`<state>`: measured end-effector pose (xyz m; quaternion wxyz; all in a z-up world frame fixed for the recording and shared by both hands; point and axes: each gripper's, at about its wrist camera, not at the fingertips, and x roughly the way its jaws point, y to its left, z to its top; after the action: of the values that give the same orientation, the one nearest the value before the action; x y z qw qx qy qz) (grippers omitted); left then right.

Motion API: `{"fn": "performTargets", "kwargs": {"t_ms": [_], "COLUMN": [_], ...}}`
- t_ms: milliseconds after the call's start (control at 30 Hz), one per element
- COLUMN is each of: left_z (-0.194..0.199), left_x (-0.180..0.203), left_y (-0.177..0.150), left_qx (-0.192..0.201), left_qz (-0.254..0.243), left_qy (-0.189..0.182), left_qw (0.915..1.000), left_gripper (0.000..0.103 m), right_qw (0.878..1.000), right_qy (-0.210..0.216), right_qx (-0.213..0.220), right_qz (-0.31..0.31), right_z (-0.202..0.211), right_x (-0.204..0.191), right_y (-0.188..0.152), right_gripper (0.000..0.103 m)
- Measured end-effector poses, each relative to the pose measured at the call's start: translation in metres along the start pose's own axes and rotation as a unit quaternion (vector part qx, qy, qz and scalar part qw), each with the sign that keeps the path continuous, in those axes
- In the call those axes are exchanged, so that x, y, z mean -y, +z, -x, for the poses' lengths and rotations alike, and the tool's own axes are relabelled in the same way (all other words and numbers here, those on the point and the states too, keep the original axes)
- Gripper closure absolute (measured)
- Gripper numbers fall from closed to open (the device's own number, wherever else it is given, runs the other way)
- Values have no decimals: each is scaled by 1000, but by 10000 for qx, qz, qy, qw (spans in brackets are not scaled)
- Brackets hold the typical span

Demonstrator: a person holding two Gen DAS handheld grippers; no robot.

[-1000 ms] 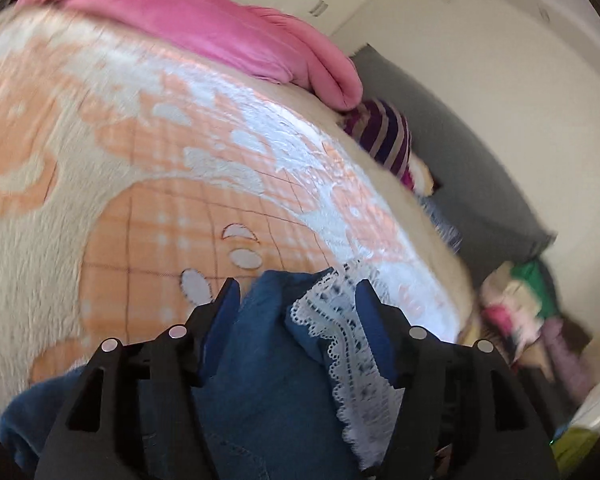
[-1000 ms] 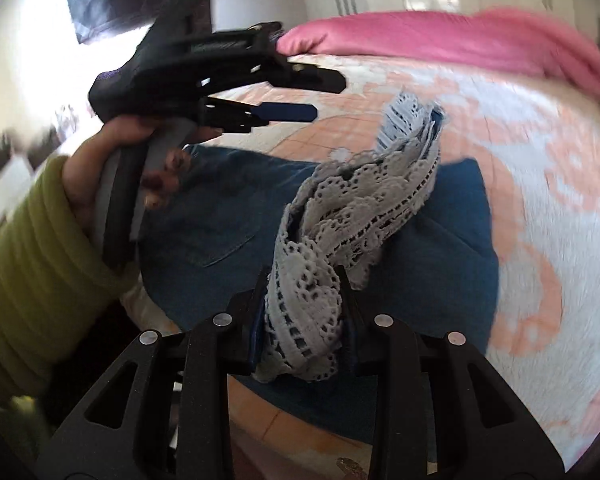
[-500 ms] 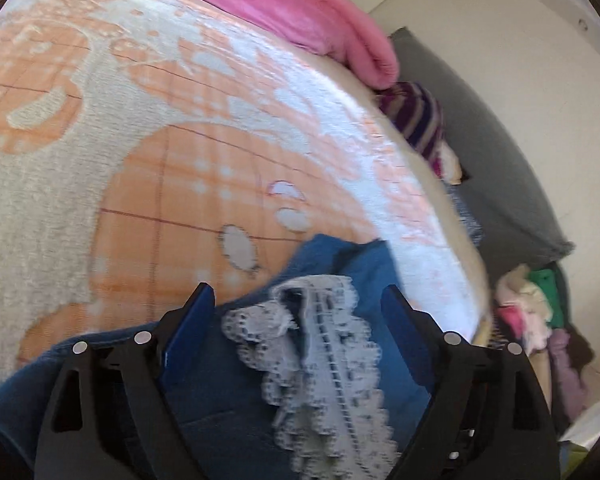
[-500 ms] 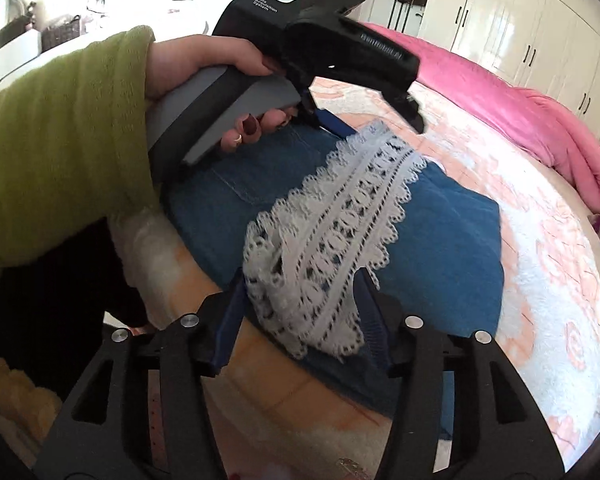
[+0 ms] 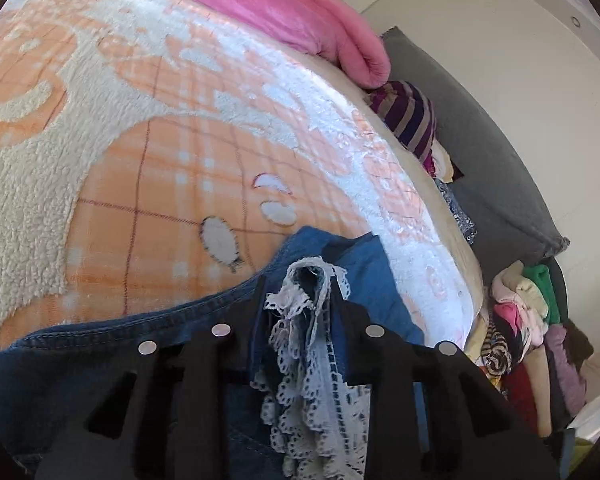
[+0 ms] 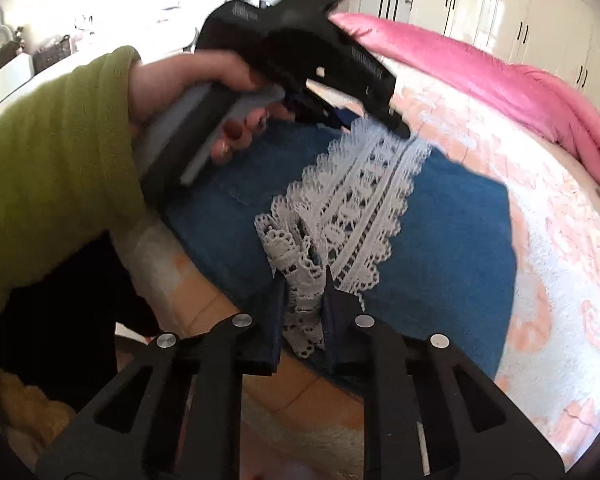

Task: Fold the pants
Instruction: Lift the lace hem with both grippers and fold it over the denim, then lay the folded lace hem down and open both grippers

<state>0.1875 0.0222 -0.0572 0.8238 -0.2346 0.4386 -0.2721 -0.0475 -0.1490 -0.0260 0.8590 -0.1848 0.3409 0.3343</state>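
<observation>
Blue denim pants (image 6: 460, 240) lie folded on the bed, a white lace hem (image 6: 364, 200) stretched across them. My right gripper (image 6: 304, 284) is closing, and its pads pinch the bunched near end of the lace. A hand (image 6: 172, 84) in a green sleeve holds my left gripper (image 6: 374, 124) at the far end of the lace. In the left wrist view the left gripper (image 5: 300, 292) is closing too, with gathered lace (image 5: 312, 380) and a denim fold (image 5: 100, 360) squeezed between its fingers.
An orange and white fleece blanket (image 5: 120, 140) covers the bed. A pink duvet (image 5: 280, 4) lies along the far side, with a striped garment (image 5: 408, 116) beside it. Off the bed are a grey cushion (image 5: 480, 160) and a heap of clothes (image 5: 528, 320). White wardrobes (image 6: 520, 12) stand behind.
Both grippers spread wide half a second ago with the lace lying loose on the denim, and have now closed on its two ends. The left gripper sank toward the pants.
</observation>
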Motion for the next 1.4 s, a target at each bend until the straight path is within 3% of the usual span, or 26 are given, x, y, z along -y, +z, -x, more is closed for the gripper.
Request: {"fn": "performTargets", "kwargs": {"t_ms": [167,233,433,533,700,833,1000,1267,1400], "left_z": [14,10,2,13,48,73,94,104,98], "left_x": [21,13,-15,-13,-2,7,20,28,35], "left_y": [4,5,7,6,5,-20,-67,-127,-136], "left_qx": [300,241,54,134,453,610,492,161,18], "left_qz": [-664,-602,-117,-158,-257,-245,-183,97,109], "left_qy": [394,547,408,439,450,535,591,484,410], "left_qw": [9966,9964,9991,9988,9976,9964,9969,9986,9991], "left_gripper": [78,78,73,60,57,57,57,57,57], "right_qw": [9996,9995,9987,9979,9960,9918,9853,9813,9835], "right_qy": [18,102,509,611,323,-95,-319,14,69], "right_qx": [61,-96,-15,96,350,285,60,-113,-50], "right_qz": [267,280,-13,-202,-754,-1239,-1676,-1924,-1805], "right_z": [-4,-19,-17,1,30,36,34,19,24], "right_x": [-16,-19,-10,3,50,91,120,125,116], "right_y": [8,4,2,1,-4,-15,-36,-48,-45], "right_gripper": [93,91,70,63,57,57,57,57,57]}}
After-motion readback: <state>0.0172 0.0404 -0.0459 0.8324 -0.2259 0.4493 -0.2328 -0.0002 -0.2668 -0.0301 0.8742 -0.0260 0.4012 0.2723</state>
